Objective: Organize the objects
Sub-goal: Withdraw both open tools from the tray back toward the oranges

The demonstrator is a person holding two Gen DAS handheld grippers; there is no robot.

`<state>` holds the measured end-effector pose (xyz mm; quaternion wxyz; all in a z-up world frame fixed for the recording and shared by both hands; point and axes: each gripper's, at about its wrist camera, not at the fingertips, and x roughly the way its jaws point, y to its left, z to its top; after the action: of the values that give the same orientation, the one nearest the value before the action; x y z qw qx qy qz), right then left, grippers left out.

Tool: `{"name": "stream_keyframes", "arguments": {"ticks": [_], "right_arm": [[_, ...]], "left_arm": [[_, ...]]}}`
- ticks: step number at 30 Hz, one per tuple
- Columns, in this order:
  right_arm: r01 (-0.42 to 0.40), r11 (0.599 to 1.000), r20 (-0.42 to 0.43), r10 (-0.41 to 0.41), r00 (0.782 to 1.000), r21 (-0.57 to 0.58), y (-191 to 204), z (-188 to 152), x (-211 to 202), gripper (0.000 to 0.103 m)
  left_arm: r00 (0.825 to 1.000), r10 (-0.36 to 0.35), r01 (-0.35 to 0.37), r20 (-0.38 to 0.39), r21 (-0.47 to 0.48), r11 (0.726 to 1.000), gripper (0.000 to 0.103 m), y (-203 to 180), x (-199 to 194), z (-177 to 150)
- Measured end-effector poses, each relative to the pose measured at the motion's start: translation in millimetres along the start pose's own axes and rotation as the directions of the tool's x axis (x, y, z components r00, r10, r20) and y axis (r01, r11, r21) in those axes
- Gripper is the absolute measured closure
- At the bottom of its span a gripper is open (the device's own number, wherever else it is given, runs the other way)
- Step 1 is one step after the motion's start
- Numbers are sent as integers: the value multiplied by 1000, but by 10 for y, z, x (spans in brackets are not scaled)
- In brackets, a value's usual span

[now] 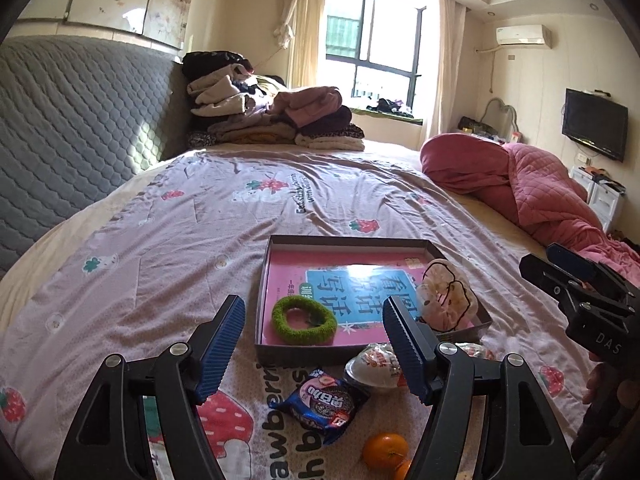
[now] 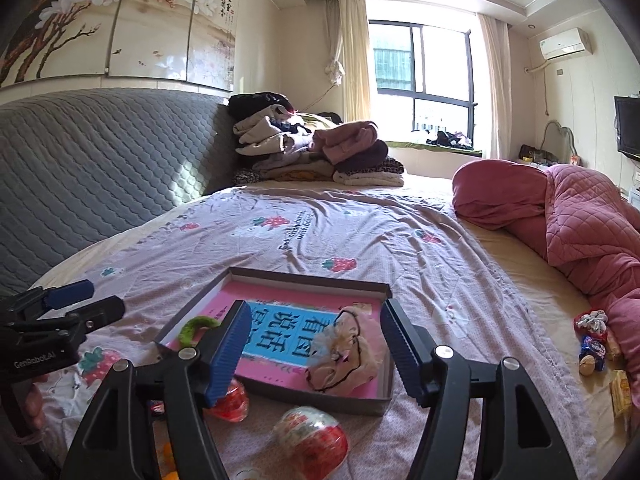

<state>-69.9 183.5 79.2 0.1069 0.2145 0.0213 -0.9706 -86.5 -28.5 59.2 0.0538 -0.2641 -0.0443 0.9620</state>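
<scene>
A shallow dark box (image 1: 296,354) (image 2: 320,398) lies on the bed. In it are a pink book (image 1: 352,280) (image 2: 280,320), a green hair ring (image 1: 304,322) (image 2: 198,326) and a pale plush pouch (image 1: 444,296) (image 2: 348,356). In front of the box lie a blue snack packet (image 1: 320,400), a foil-wrapped egg (image 1: 374,366) (image 2: 312,436), a red egg (image 2: 232,400) and an orange (image 1: 384,450). My left gripper (image 1: 312,304) (image 2: 72,300) hovers open above the box's near edge, holding nothing. My right gripper (image 2: 314,307) (image 1: 576,280) is open over the pouch, apart from it.
A strawberry-print sheet (image 1: 180,240) covers the bed. Folded clothes (image 1: 272,116) are piled at the far end by the grey quilted headboard (image 1: 72,120). A pink quilt (image 1: 532,188) lies bunched on the right, with several small snacks (image 2: 596,344) beside it.
</scene>
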Motion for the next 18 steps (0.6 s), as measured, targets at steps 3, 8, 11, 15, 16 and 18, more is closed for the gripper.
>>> {"name": "stream_keyframes", "arguments": {"ticks": [3, 8, 11, 15, 16, 18], "right_arm": [[-13, 1000, 0, 13, 1000, 1, 85, -43, -110, 37], [-29, 1000, -13, 29, 999, 1, 172, -121, -273, 37], [-28, 1000, -22, 28, 999, 4, 189, -167, -365, 37], [-26, 1000, -33, 26, 999, 2, 217, -229, -474, 37], [-29, 1000, -37, 29, 999, 4, 221, -246, -500, 37], [-31, 1000, -45, 31, 998, 5, 224, -283, -543, 37]], "left_arm": [[1000, -3, 3, -9, -7, 1000, 30, -1, -73, -65], [1000, -12, 12, -21, 5, 1000, 30, -47, -193, -130], [999, -19, 19, -27, 15, 1000, 30, -86, -254, -153], [999, -32, 32, -43, 18, 999, 30, -142, -310, -211], [998, -36, 37, -49, 21, 999, 30, -162, -313, -229], [998, -34, 36, -61, 31, 999, 30, -201, -311, -271]]}}
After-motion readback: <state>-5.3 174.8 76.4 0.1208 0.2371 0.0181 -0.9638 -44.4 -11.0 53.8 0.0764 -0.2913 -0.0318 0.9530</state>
